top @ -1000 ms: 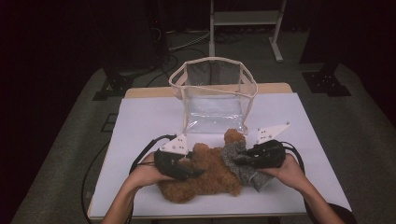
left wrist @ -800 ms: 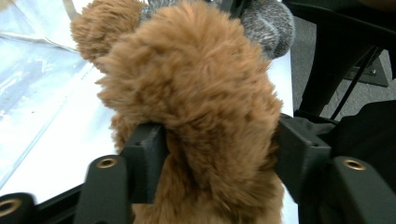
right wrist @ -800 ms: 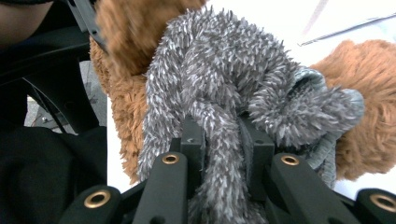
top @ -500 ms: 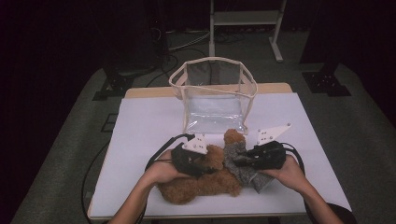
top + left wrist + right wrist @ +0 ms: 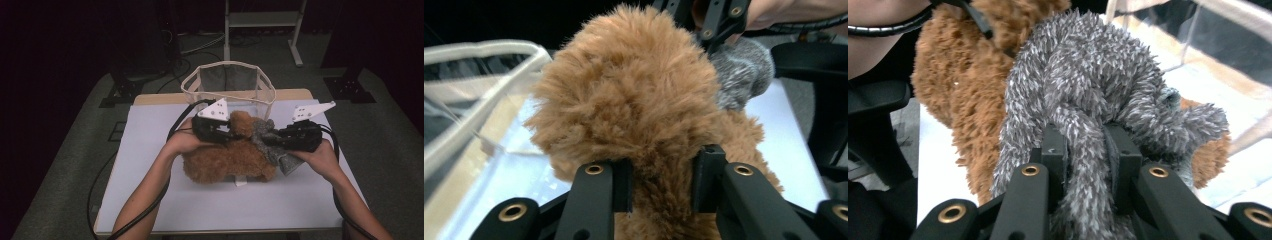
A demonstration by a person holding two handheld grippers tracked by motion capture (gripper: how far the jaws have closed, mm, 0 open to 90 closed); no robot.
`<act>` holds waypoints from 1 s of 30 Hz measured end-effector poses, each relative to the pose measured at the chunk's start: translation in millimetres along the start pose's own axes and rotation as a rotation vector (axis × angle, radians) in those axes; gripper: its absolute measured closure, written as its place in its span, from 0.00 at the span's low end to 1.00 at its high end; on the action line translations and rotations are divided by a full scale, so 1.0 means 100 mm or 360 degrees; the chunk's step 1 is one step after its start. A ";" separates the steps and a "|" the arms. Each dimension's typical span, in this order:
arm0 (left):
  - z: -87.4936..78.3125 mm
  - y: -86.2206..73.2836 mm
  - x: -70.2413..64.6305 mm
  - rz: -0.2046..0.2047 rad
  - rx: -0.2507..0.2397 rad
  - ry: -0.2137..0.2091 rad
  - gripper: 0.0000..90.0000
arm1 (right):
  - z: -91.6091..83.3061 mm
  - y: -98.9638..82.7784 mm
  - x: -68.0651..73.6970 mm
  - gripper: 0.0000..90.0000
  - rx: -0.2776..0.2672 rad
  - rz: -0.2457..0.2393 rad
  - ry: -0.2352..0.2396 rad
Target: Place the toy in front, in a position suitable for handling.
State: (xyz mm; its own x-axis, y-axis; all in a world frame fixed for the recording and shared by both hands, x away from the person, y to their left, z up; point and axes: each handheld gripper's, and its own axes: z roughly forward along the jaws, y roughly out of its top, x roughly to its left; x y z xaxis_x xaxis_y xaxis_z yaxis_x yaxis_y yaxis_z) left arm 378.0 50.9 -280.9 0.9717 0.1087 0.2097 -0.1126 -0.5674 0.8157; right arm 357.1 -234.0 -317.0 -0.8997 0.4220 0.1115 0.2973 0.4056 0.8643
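**Plush bundle pinched at both ends, basket straight ahead**

The brown plush toy (image 5: 227,162) lies crosswise near the middle of the table (image 5: 150,200), its long axis running parallel to the near edge; a grey fuzzy piece (image 5: 270,142) sits against its right end, perhaps a scarf or a second toy, the view being too poor to say. The left gripper (image 5: 231,131) has just been closing, and in the left gripper view its jaws pinch a tuft of brown fur (image 5: 644,110) between them; the right gripper (image 5: 267,141) is clamped tight on a strand of the grey fuzz (image 5: 1088,165), as the right gripper view shows. Both hands sit level with each other across the bundle, left at the brown head end, right at the grey end. The clear basket (image 5: 192,92) stands at the far edge of the table, just beyond the toy and open upward; judged from this, the coming move is a carry away from the person, and the left gripper is slightly nearer the rim.
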 end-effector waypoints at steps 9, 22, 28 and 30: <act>0.23 -0.37 -0.35 0.0000 0.0104 -0.0154 0.72 | 0.09 -0.13 0.05 0.82 0.0070 0.0000 0.0027; 0.28 -0.54 -0.96 -0.0023 0.0109 -0.0246 0.52 | 0.27 -0.25 0.20 0.82 0.0181 -0.0038 0.0096; 0.15 -0.63 -0.91 -0.0129 0.0109 -0.0214 0.43 | 0.21 -0.45 0.25 0.82 0.0178 -0.0006 0.0113; 0.14 -0.67 -0.91 -0.0161 0.0124 -0.0206 0.41 | 0.20 -0.50 0.27 0.82 0.0175 0.0006 0.0117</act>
State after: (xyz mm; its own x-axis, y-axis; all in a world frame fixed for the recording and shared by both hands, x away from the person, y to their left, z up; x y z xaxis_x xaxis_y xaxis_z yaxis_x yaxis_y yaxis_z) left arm 300.3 67.7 -362.0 0.9964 0.0656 0.0534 -0.0011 -0.6210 0.7838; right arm 324.6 -226.3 -366.8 -0.9184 0.3645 0.1539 0.3303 0.4922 0.8054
